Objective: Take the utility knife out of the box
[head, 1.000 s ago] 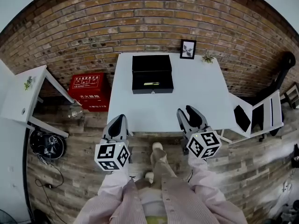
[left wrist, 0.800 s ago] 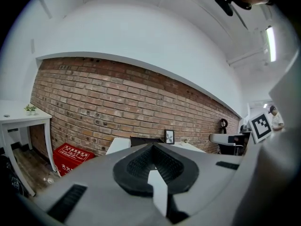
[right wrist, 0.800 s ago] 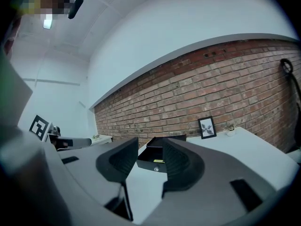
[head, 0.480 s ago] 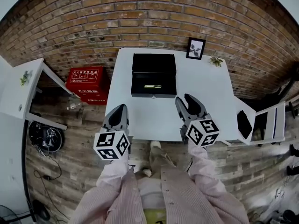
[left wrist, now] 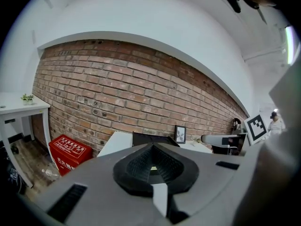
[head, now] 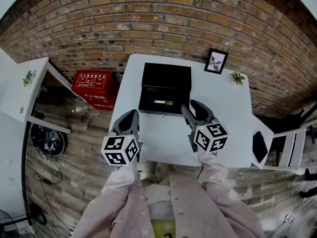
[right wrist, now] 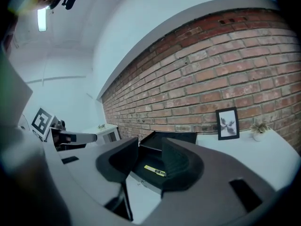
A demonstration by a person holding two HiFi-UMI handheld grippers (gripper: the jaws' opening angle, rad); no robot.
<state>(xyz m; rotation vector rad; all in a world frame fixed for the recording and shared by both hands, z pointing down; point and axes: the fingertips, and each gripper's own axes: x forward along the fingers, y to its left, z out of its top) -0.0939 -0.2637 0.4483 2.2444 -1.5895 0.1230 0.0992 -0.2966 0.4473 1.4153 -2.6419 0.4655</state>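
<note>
Plainly, utility knife (head: 164, 102) lies in the box (head: 159, 110) — right gripper (head: 190, 106) parted, left gripper (head: 132, 115) closed — red crate (head: 94, 89) lettering illegible.

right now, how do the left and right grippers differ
The left gripper has its jaws together; the right gripper has its jaws apart. The left gripper sits near the front left corner of the table; the right gripper is by the front right corner of the box, with the utility knife framed between its jaws in its own view. Both hold nothing.
</note>
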